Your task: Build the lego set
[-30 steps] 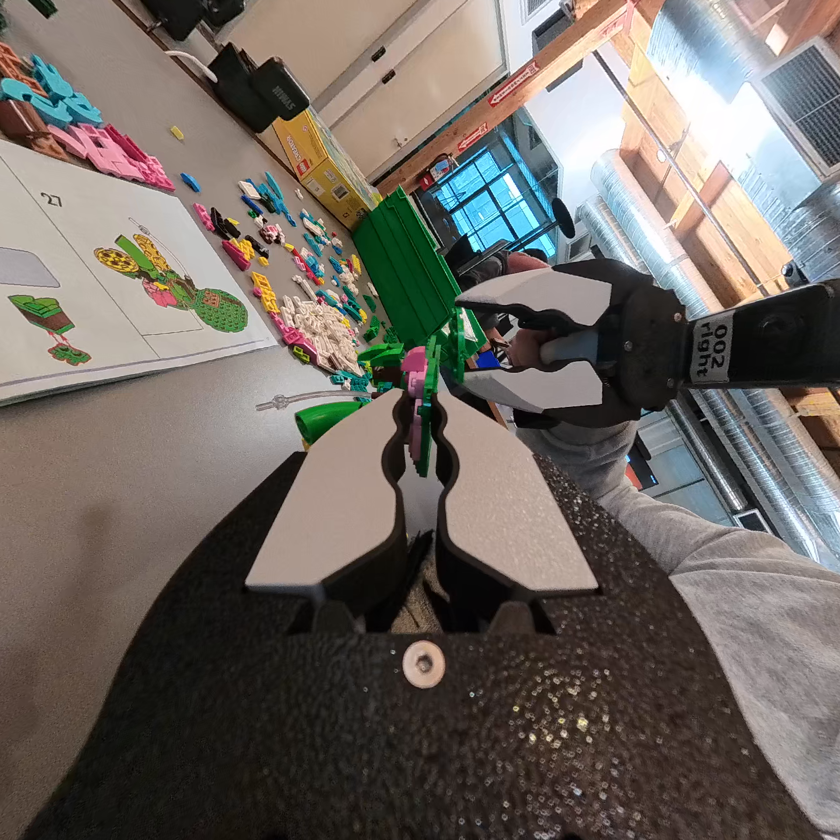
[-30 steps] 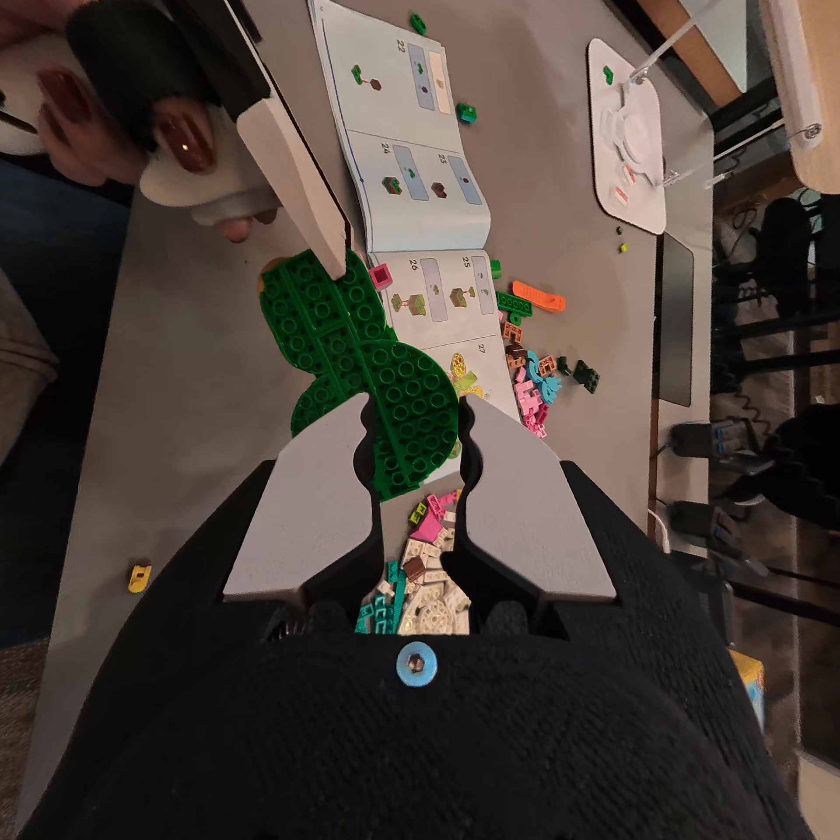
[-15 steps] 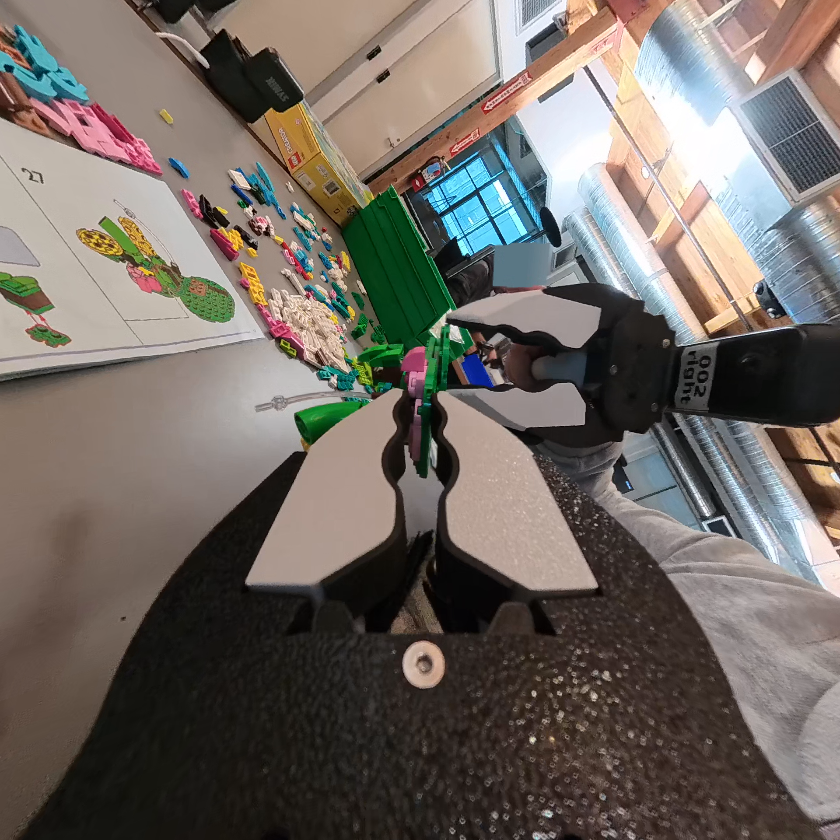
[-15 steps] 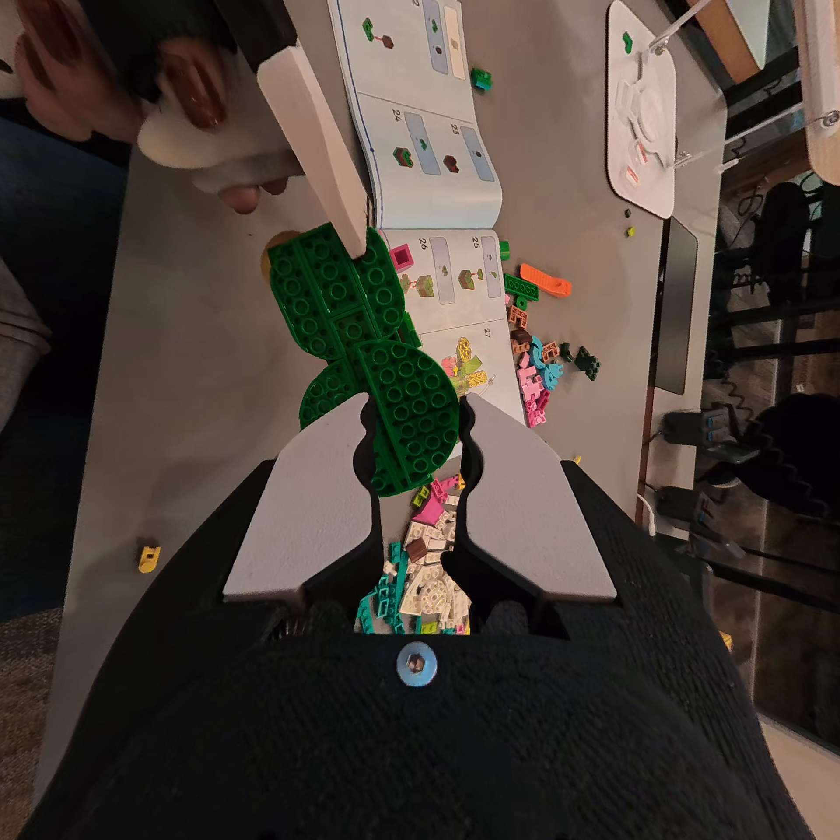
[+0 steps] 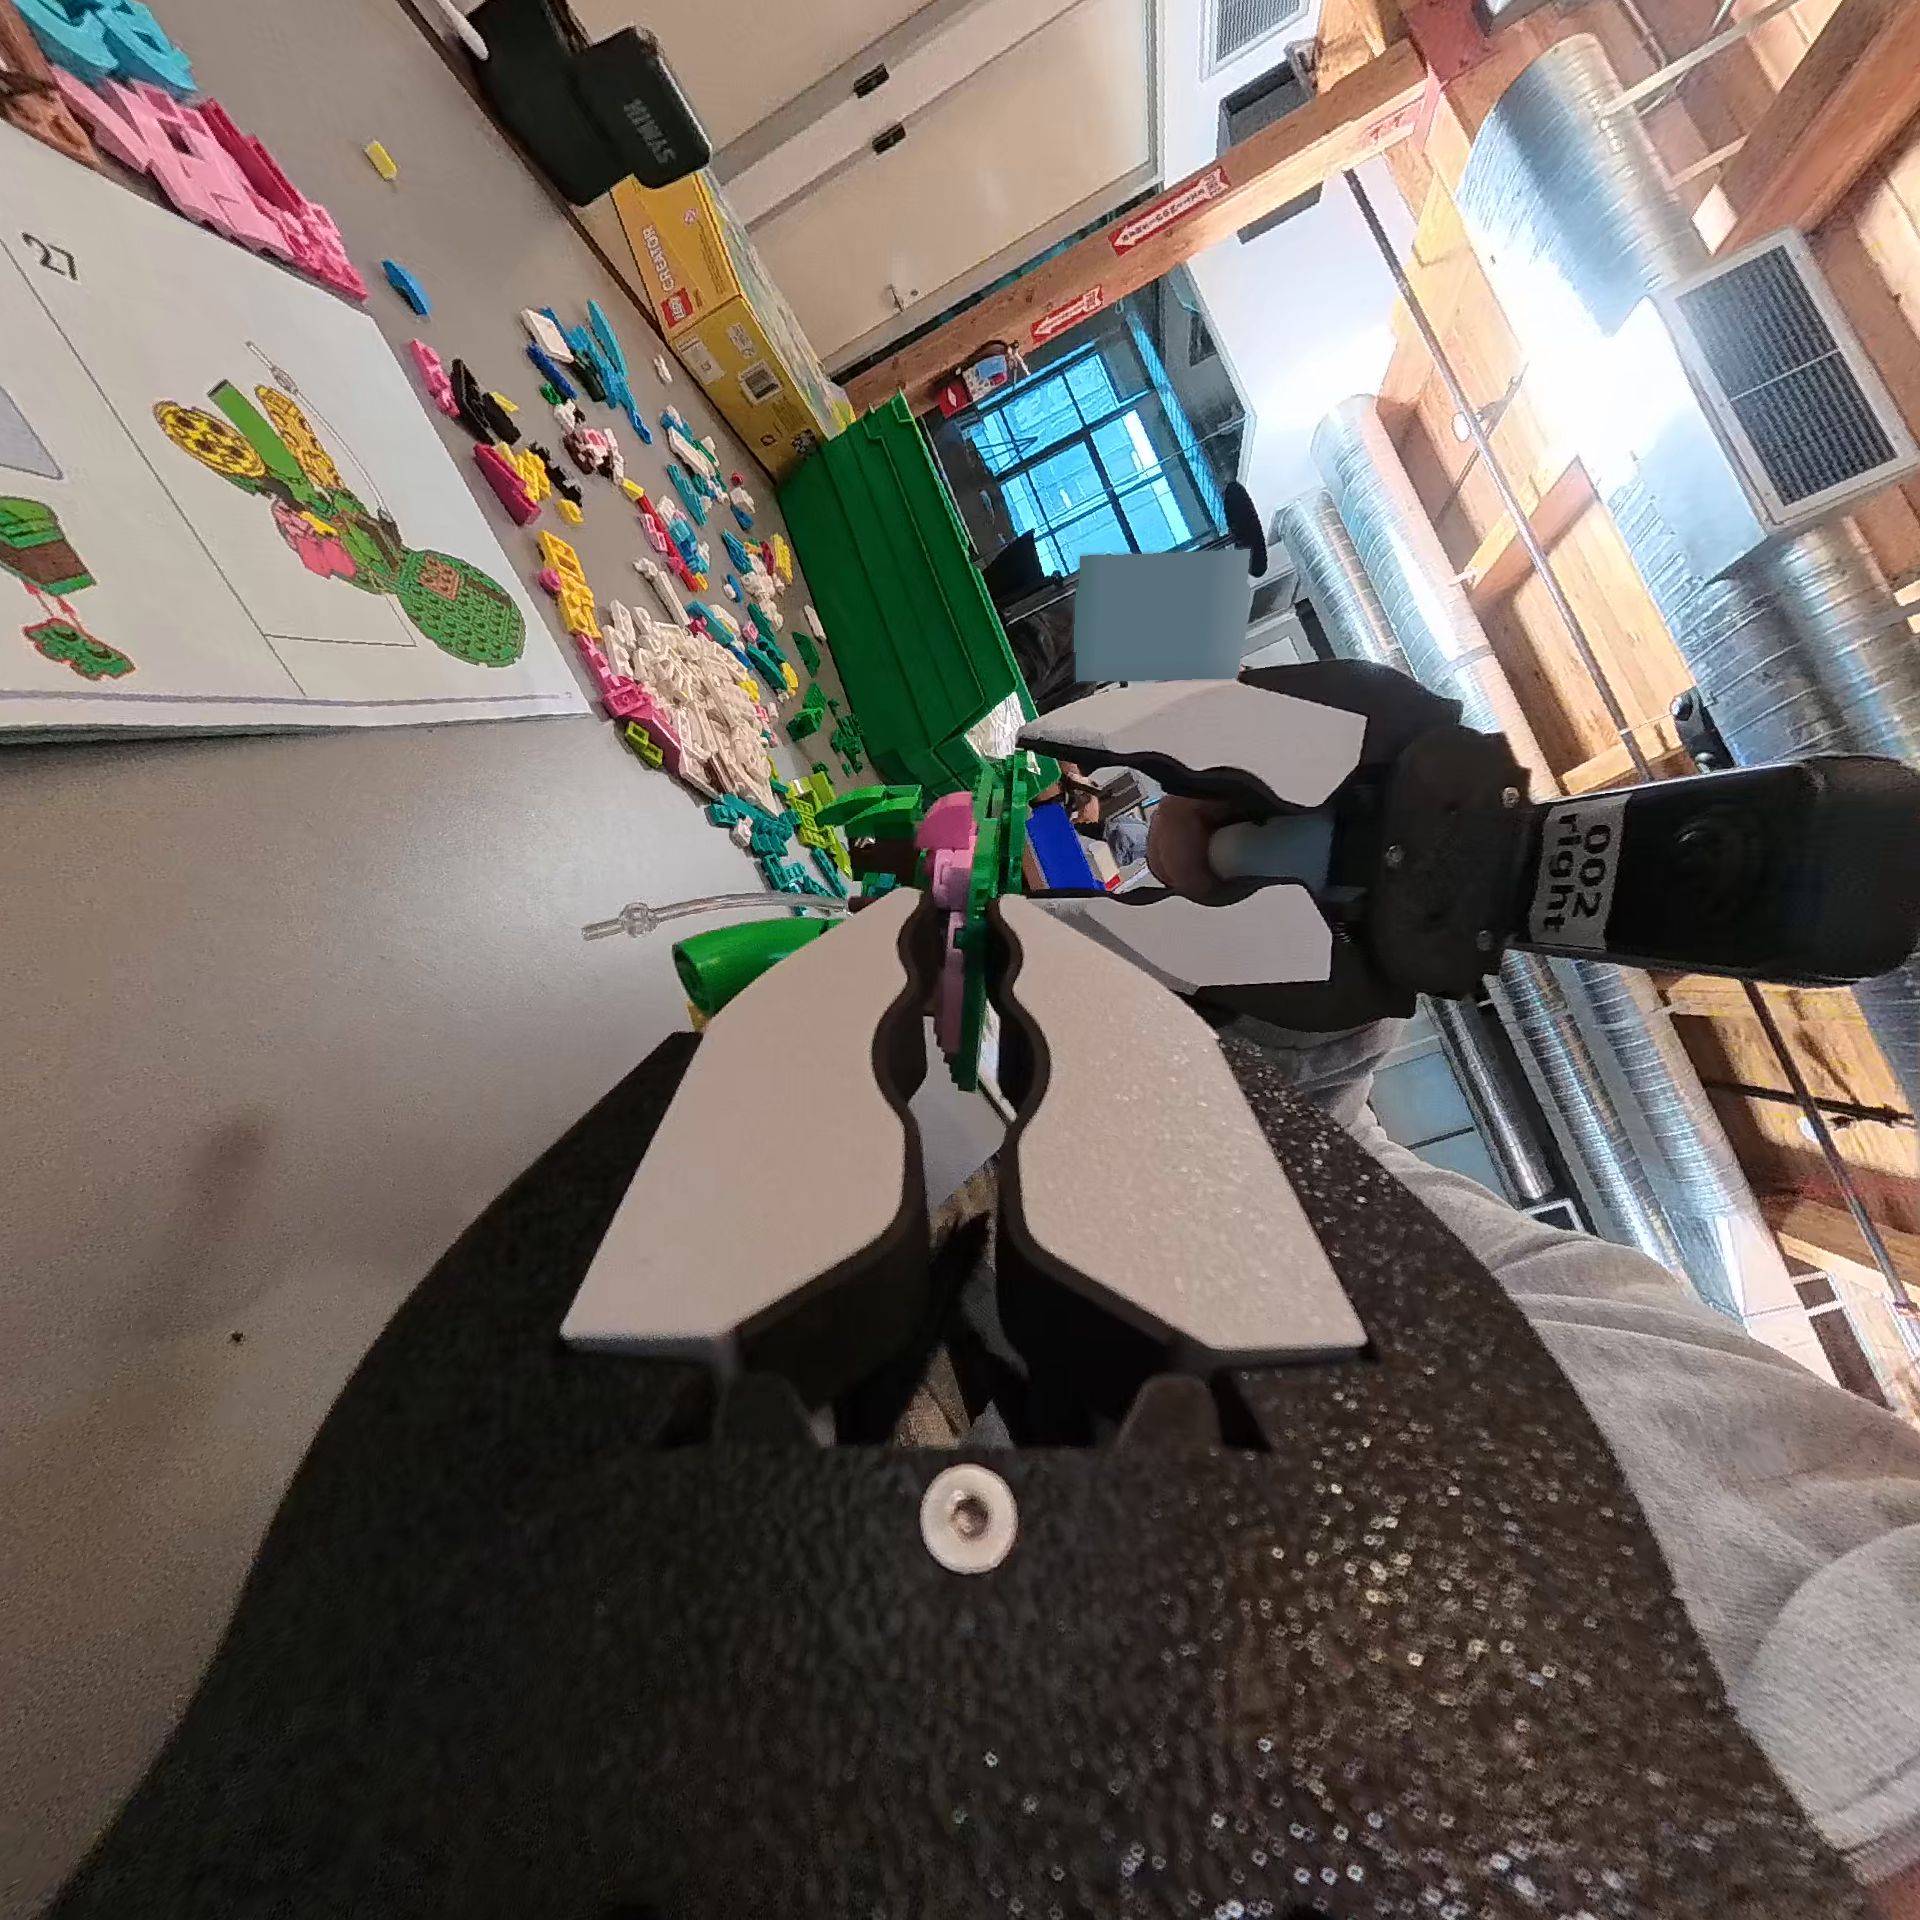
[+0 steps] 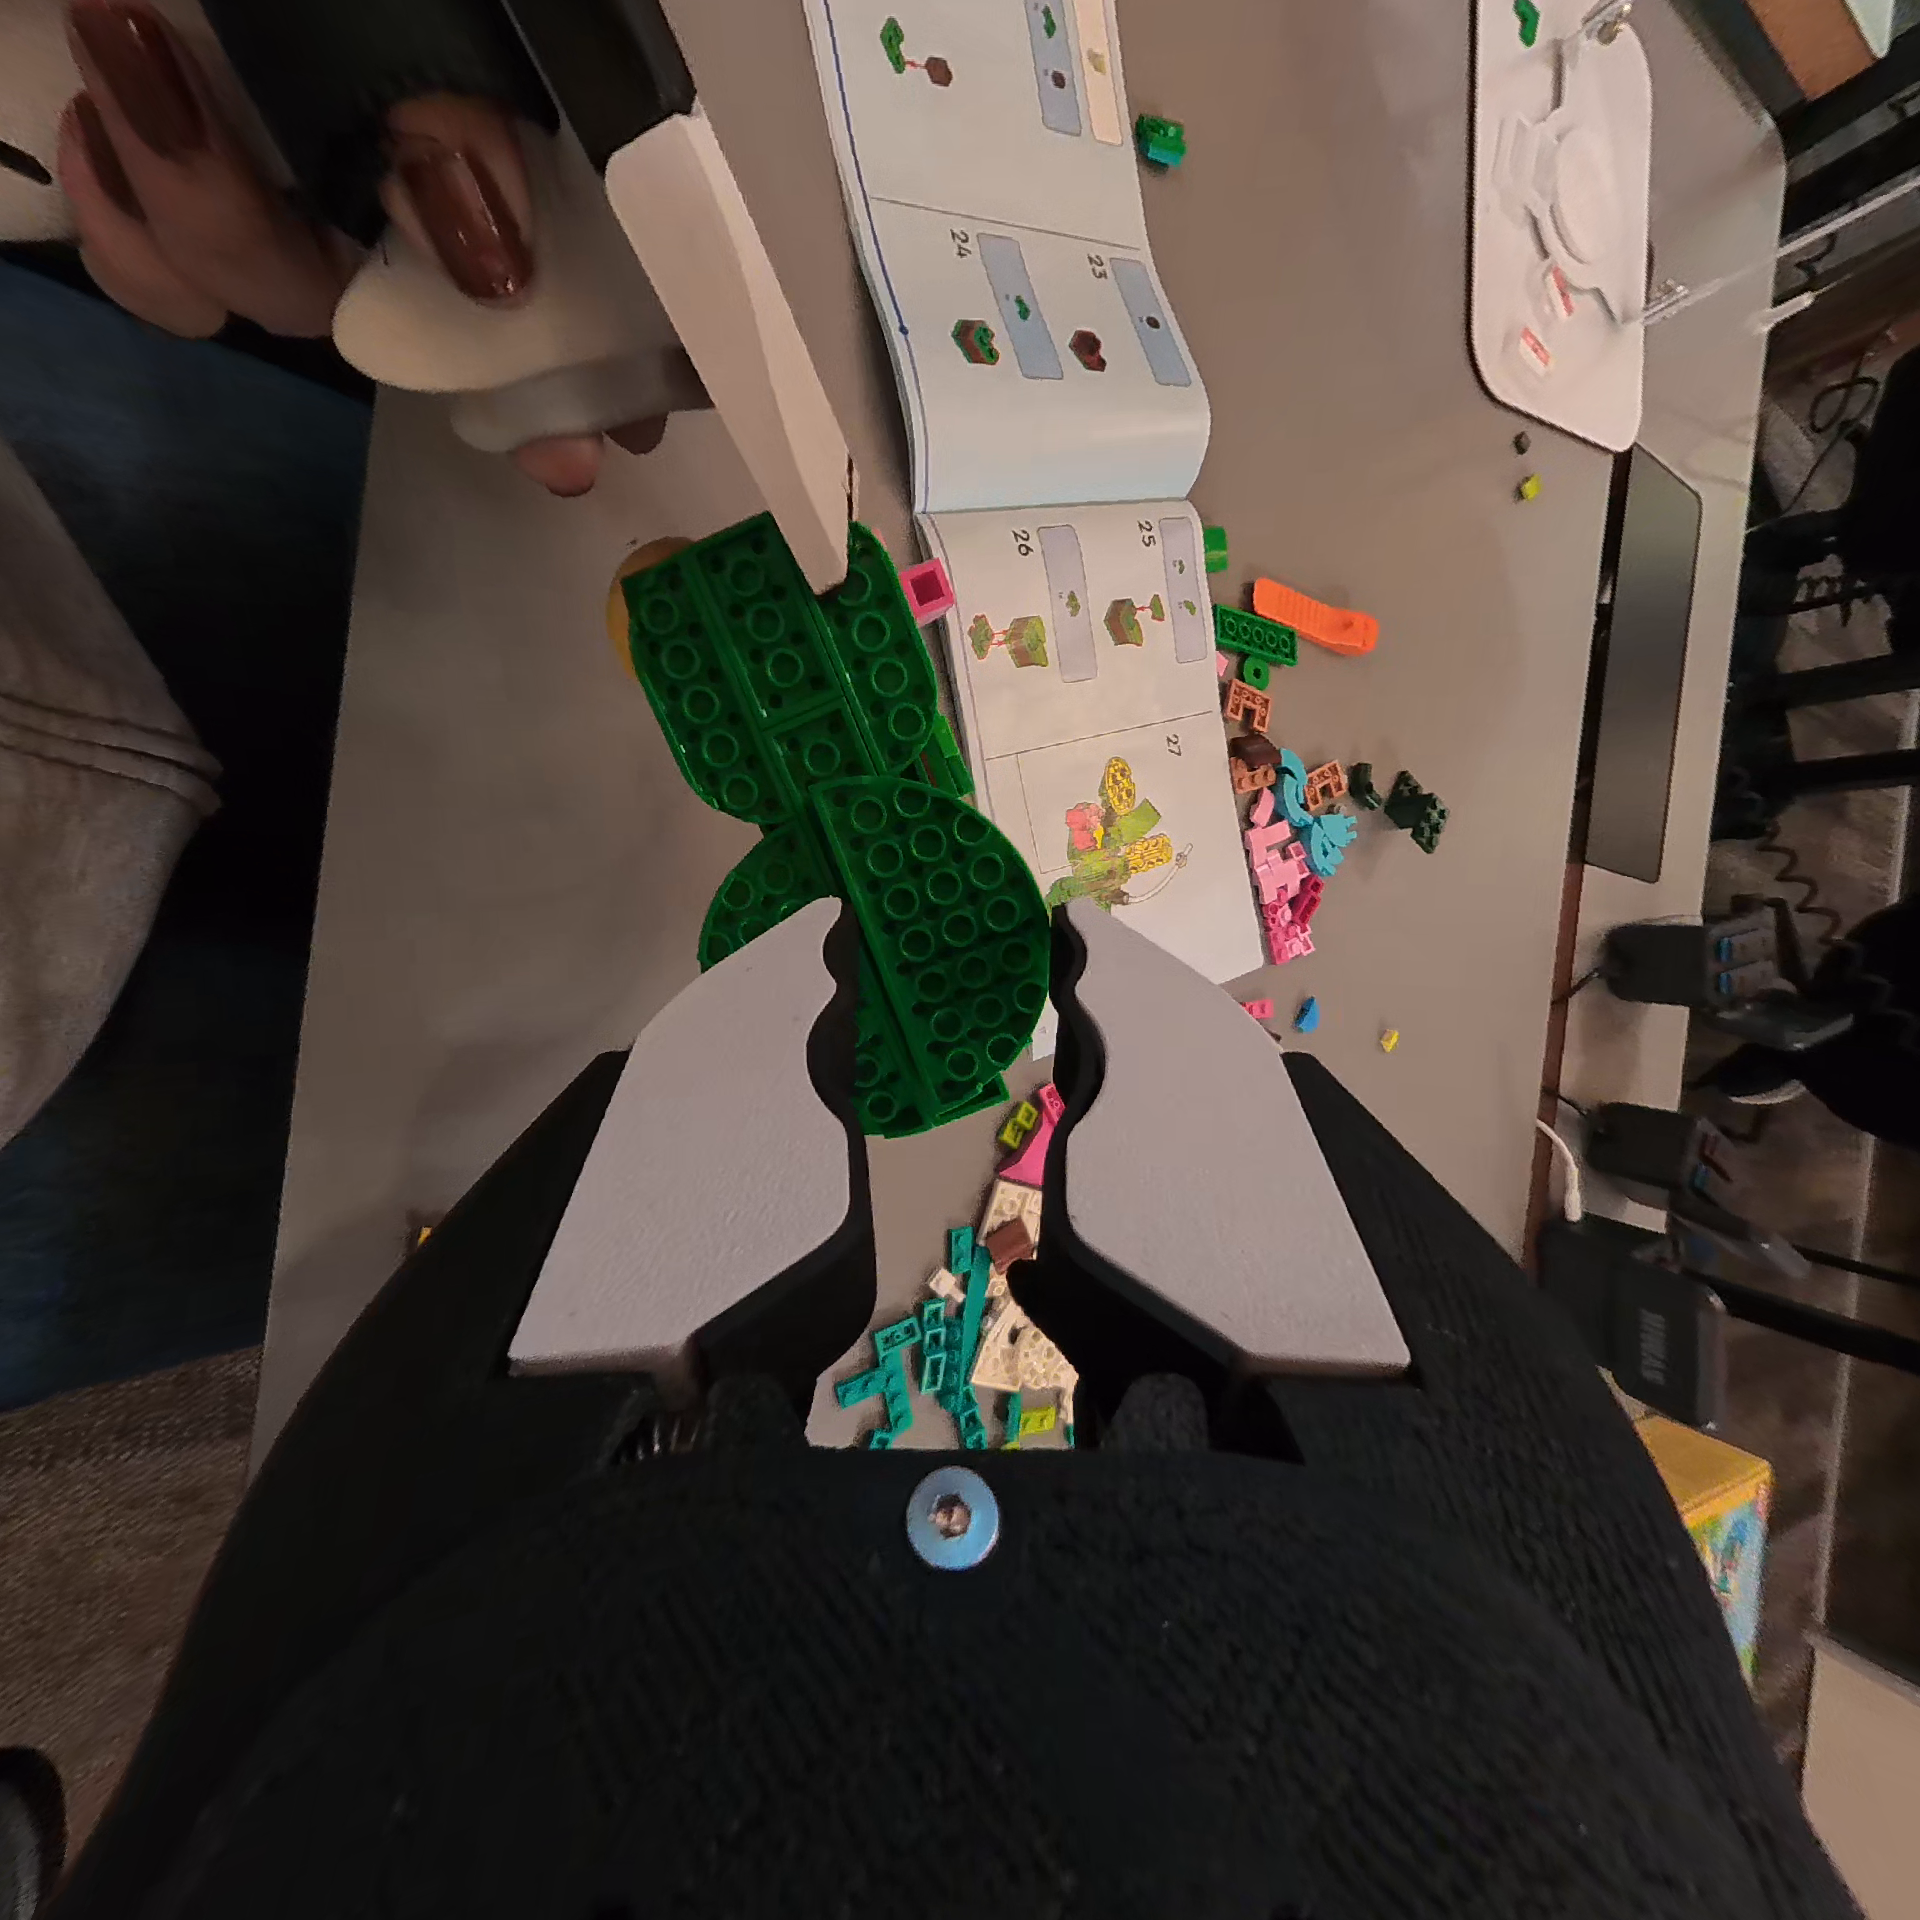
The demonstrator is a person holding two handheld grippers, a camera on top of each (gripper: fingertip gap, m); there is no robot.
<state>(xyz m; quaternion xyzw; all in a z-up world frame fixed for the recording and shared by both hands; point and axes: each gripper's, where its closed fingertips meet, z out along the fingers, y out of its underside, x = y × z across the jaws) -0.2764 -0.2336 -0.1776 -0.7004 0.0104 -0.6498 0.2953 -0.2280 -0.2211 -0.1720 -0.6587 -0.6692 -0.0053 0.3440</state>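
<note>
The left tongs (image 5: 961, 914) are clamped on the thin edge of a green brick assembly (image 6: 831, 790), their pads pressing its green plate and pink bricks, and the right tongs (image 6: 951, 935) are clamped across the round green plate at the other end, so both hold the same model in the air above the grey desk (image 6: 499, 935). Just below it on the desk lie an open instruction booklet (image 6: 1081, 665), a heap of loose white, teal and pink bricks (image 5: 707, 686) and an orange brick tool (image 6: 1314, 629). Farther away stand a green bin (image 5: 883, 603) and a yellow box (image 5: 717, 301).
</note>
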